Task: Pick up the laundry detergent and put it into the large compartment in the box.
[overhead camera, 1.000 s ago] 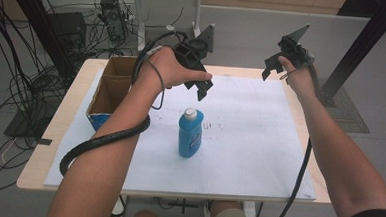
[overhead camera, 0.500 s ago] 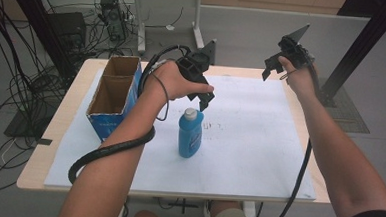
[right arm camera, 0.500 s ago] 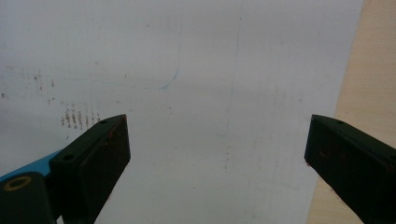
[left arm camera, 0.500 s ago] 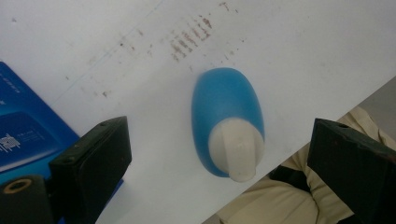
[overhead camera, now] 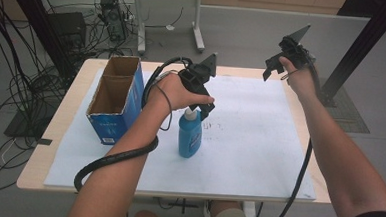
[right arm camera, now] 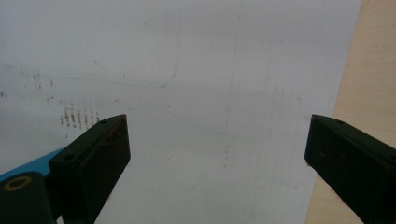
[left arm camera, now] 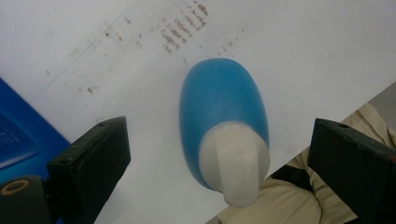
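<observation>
A blue bottle (overhead camera: 190, 136) with a white cap stands upright near the middle of the white sheet (overhead camera: 249, 141). My left gripper (overhead camera: 203, 111) hovers just above its cap, pointing down. In the left gripper view the bottle (left arm camera: 223, 121) sits between the two wide-apart jaws, its white cap (left arm camera: 235, 168) nearest the camera, and neither jaw touches it. My right gripper (overhead camera: 269, 72) is held high over the table's far right corner, open. Between its jaws the right gripper view shows bare white sheet (right arm camera: 210, 93).
An open blue cardboard box (overhead camera: 115, 99) stands on the left part of the table, next to the left forearm. The wooden table edge (right arm camera: 373, 70) lies right of the sheet. Cables and equipment clutter the floor at the left and behind the table.
The left gripper has moved right and down from beside the box until it hangs over the bottle's cap. The right gripper has stayed where it was.
</observation>
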The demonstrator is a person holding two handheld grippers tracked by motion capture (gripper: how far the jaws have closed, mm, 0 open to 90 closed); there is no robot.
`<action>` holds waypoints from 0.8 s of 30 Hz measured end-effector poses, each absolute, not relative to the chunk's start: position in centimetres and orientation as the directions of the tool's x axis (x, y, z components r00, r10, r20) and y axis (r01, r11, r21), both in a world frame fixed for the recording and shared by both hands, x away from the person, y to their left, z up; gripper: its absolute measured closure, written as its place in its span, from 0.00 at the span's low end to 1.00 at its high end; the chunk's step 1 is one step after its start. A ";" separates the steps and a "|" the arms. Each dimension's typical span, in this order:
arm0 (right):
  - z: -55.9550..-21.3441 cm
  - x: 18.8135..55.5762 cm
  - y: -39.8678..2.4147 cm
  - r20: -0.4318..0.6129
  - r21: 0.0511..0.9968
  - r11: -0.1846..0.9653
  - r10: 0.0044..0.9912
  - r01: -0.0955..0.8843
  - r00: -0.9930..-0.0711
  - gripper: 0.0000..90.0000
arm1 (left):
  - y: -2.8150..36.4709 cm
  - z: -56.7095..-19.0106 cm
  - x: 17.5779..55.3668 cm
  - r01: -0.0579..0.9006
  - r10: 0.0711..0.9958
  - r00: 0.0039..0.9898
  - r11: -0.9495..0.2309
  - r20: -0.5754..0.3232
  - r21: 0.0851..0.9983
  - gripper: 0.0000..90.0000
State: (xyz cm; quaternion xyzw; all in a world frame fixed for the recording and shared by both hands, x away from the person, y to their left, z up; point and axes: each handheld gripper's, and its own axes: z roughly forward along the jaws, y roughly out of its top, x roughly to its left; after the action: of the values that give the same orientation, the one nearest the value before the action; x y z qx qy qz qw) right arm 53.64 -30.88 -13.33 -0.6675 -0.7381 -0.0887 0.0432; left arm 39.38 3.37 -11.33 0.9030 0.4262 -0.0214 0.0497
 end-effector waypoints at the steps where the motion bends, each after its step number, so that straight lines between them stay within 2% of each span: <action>1: -13.3 53.6 -30.9 0.182 0.073 0.094 0.978 0.993 -0.105 0.07 | 3.3 -11.4 39.3 0.770 0.766 0.638 -0.634 -0.075 0.074 0.07; 24: -13.7 53.5 -31.5 0.189 0.073 0.086 0.977 0.994 -0.099 0.07 | 2.7 -12.8 38.8 0.773 0.771 0.634 -0.629 -0.058 0.084 0.07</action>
State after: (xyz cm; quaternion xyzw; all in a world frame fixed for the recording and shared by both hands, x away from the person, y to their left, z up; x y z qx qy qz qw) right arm 53.48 -31.48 -13.68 -0.6697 -0.7356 -0.0910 0.0456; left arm 38.80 2.71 -12.84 0.9024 0.4278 -0.0082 0.0505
